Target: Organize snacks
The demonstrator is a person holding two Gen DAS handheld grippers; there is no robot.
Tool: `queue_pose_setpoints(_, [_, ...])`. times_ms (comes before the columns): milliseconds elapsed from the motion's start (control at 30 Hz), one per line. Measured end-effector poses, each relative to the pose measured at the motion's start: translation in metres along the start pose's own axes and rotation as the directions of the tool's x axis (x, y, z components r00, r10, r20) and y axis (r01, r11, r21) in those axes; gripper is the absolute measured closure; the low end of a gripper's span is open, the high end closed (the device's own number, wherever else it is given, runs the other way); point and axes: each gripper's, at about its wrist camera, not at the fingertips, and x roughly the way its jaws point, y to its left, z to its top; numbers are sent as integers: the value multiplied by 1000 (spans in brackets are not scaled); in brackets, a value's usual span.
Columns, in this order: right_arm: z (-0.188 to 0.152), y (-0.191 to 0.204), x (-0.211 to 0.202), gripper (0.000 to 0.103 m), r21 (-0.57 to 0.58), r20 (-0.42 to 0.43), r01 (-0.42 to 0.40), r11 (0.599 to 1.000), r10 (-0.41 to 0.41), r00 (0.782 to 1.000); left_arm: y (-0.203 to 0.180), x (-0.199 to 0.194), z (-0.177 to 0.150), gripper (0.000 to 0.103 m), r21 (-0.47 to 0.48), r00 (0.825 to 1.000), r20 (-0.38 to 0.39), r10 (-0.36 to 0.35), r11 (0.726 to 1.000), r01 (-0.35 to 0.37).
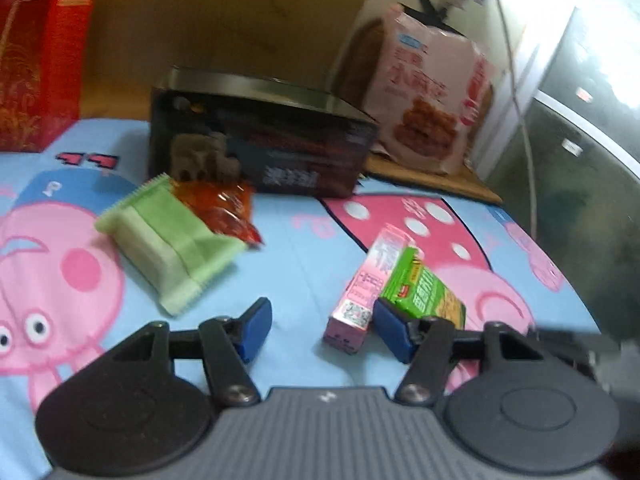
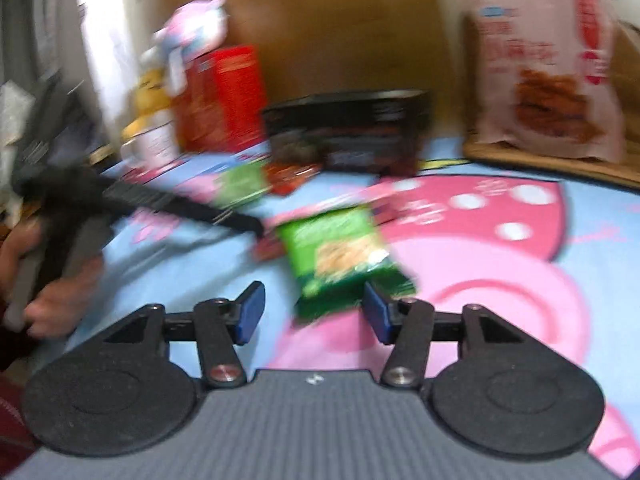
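On a blue cartoon-pig sheet [image 1: 296, 256] my left gripper [image 1: 324, 330] stands open. A small pink box [image 1: 362, 284] lies just ahead, its near end between the jaws by the right pad, with a green snack packet [image 1: 420, 292] leaning on it. Further left lie a pale green wafer packet [image 1: 168, 244] and an orange-red packet [image 1: 224, 208]. My right gripper [image 2: 314, 316] is open too. The green snack packet [image 2: 344, 256] has its near end between those jaws, against the right pad and apart from the left one. A hand [image 2: 44, 296] holds the left gripper at that view's left edge.
A black box [image 1: 260, 144] lies at the back, a tall red box [image 1: 36, 60] stands back left, and a big pink snack bag [image 1: 432, 96] leans back right on a wooden board. A white cable [image 1: 528, 152] hangs at the right. Plush toys [image 2: 152, 92] sit beside the red box [image 2: 224, 100].
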Motion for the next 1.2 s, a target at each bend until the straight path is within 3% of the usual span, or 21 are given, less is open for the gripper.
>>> queue_pose_setpoints(100, [3, 18, 10, 47, -75, -19, -34, 997, 33, 999, 9, -8, 1, 46, -41, 1000, 18, 15, 999, -14])
queue_pose_setpoints(200, [11, 19, 8, 48, -53, -19, -139, 989, 138, 990, 22, -26, -2, 46, -84, 999, 44, -3, 996, 7])
queue_pose_setpoints(267, [16, 14, 0, 47, -32, 14, -153, 988, 154, 988, 29, -34, -3, 46, -110, 998, 55, -15, 994, 21])
queue_pose_setpoints(433, [30, -25, -17, 47, 108, 114, -79, 991, 67, 991, 33, -39, -6, 45, -162, 990, 45, -132, 977, 137])
queue_pose_setpoints(533, [34, -38, -14, 45, 127, 108, -7, 992, -7, 994, 26, -33, -7, 43, -168, 982, 28, -187, 968, 189])
queue_pose_setpoints(667, [38, -46, 3, 44, 139, 88, 2, 990, -14, 996, 23, -27, -8, 43, -173, 981, 14, -195, 966, 195])
queue_pose_setpoints(833, [36, -32, 20, 42, 84, 42, -49, 995, 45, 998, 39, -33, -8, 43, -216, 984, 38, -175, 960, 179])
queue_pose_setpoints(900, [34, -18, 17, 43, 41, 14, -146, 988, 145, 989, 47, -36, -7, 43, -235, 985, 47, -166, 956, 173])
queue_pose_setpoints(1000, [29, 4, 11, 44, -38, -38, -299, 953, 298, 954, 57, -36, -5, 43, -262, 985, 52, -162, 950, 170])
queue_pose_setpoints(1067, [30, 10, 4, 44, -82, -35, -313, 946, 311, 950, 59, -34, -4, 43, -276, 984, 48, -171, 945, 178])
queue_pose_setpoints(1200, [40, -13, -9, 44, -30, 43, -216, 976, 217, 975, 55, -27, -4, 43, -272, 980, 27, -197, 942, 197])
